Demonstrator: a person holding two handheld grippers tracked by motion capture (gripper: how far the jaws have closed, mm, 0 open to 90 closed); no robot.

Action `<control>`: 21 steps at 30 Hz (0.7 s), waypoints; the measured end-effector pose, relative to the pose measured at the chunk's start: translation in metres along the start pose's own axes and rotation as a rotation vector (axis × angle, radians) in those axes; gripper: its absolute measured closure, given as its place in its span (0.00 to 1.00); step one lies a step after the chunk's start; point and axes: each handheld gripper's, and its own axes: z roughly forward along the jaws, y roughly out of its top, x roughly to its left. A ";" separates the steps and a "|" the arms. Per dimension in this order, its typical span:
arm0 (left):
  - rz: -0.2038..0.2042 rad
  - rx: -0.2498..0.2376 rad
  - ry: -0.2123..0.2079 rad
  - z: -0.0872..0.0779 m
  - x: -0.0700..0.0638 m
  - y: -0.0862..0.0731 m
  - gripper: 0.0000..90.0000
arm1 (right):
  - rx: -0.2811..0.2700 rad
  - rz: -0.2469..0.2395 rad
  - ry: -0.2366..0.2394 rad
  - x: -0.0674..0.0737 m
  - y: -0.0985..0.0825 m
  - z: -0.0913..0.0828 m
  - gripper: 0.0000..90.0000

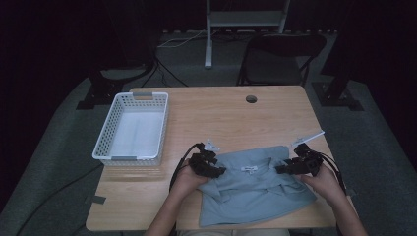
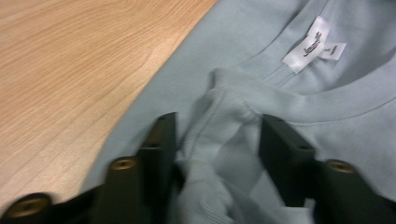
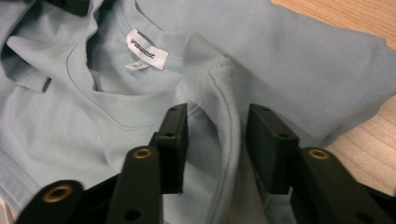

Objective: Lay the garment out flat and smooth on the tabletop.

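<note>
A pale blue cotton T-shirt (image 1: 255, 189) with a white neck label (image 1: 250, 169) lies on the near half of the light wooden table (image 1: 221, 113), collar toward the far edge, body crumpled and partly doubled over toward the person's side. The left gripper (image 1: 209, 166) sits at the shirt's left shoulder; in the left gripper view a bunched fold of ribbed fabric (image 2: 212, 140) stands between its jaws, touching the left one, with a gap to the right one, so the jaws look parted around the cloth rather than clamped. The right gripper (image 1: 295, 166) sits at the right shoulder; in the right gripper view a raised seam ridge (image 3: 229, 116) runs up between its jaws with space on both sides, so no firm pinch is evident there either. Judgement: folding is at an early-to-middle stage; the sleeves and shoulders are gathered in, yet the bundle is uneven and not compact. Remaining, presumably: secure both shoulder folds, complete the fold, and move the shirt to the empty white perforated plastic basket (image 1: 105, 140) at the table's left, well apart from the shirt.
</note>
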 end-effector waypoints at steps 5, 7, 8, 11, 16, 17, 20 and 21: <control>0.044 -0.014 0.008 -0.006 -0.007 -0.001 0.72 | 0.015 -0.022 0.001 0.003 -0.001 0.000 0.77; 0.035 -0.041 -0.005 -0.010 -0.009 0.001 0.71 | 0.015 -0.024 0.004 0.004 -0.001 0.001 0.78; 0.050 -0.030 -0.011 -0.010 -0.011 0.003 0.70 | 0.018 -0.024 0.005 0.004 -0.001 0.001 0.79; 0.074 0.013 -0.036 -0.004 -0.015 0.004 0.67 | 0.021 -0.026 0.009 0.004 0.000 0.001 0.82; 0.073 0.032 -0.048 -0.001 -0.015 0.002 0.82 | 0.036 -0.051 0.019 0.008 -0.001 0.001 0.95; 0.071 0.026 -0.061 -0.003 -0.015 0.002 0.86 | 0.033 -0.050 0.021 0.008 -0.001 0.000 0.96; 0.085 0.015 -0.080 -0.010 -0.019 0.003 0.94 | 0.005 -0.047 0.031 0.009 -0.002 -0.009 0.97; 0.091 0.015 -0.083 -0.013 -0.020 0.004 0.95 | 0.000 -0.047 0.035 0.009 -0.002 -0.011 0.97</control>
